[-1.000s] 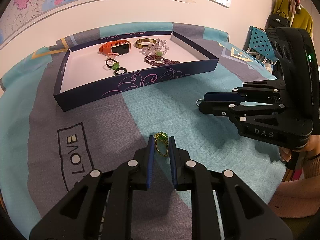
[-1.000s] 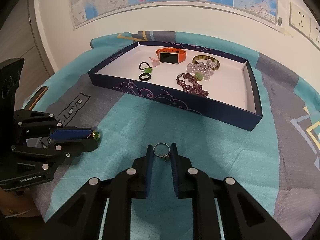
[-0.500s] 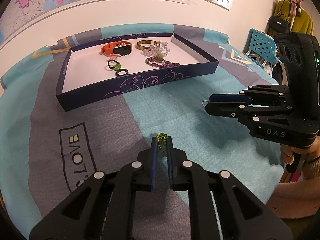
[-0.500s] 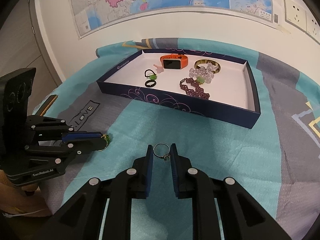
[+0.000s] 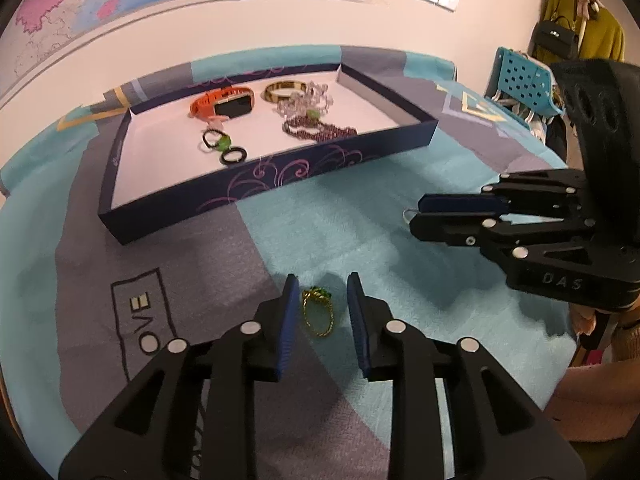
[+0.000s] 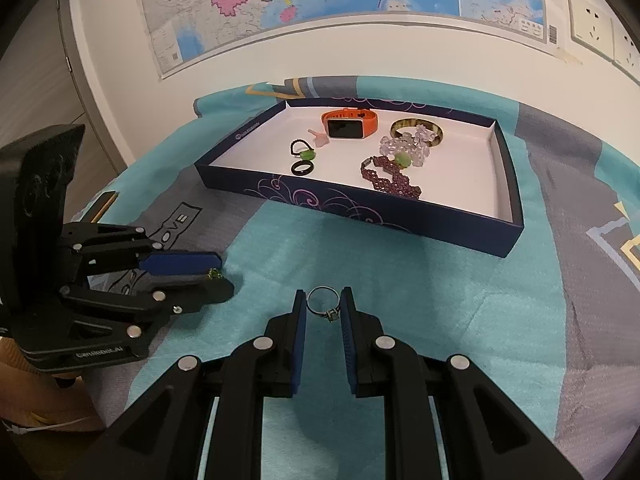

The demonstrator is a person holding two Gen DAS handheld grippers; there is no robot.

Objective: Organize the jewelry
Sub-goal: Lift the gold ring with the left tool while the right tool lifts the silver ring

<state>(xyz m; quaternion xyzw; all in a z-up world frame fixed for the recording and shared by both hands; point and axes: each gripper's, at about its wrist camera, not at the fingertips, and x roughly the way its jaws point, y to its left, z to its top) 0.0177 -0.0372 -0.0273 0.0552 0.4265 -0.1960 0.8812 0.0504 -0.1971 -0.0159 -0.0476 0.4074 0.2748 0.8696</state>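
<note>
In the left wrist view my left gripper (image 5: 320, 284) hangs low over the cloth and its jaws are opening. A gold ring with a green stone (image 5: 318, 312) sits loose between them, close to the left pad and not pressed by either. My right gripper (image 6: 323, 296) is shut on a thin silver ring (image 6: 323, 303), held just above the teal cloth; it also shows at the right (image 5: 416, 216). Beyond both stands a navy tray (image 6: 360, 208) with a white floor, holding an orange watch (image 6: 348, 124), a gold bangle (image 6: 416, 128), bead bracelets and small dark rings.
A teal and grey patterned cloth (image 5: 360, 220) covers the table. A wall with a map and sockets rises right behind the tray. A blue perforated basket (image 5: 524, 80) and hanging clothes stand at the far right. A person's sleeve (image 5: 592, 392) is at the lower right.
The left jaws first closed on the gold ring, then parted, and the ring now sits loose between them. The right gripper keeps its hold on the silver ring.
</note>
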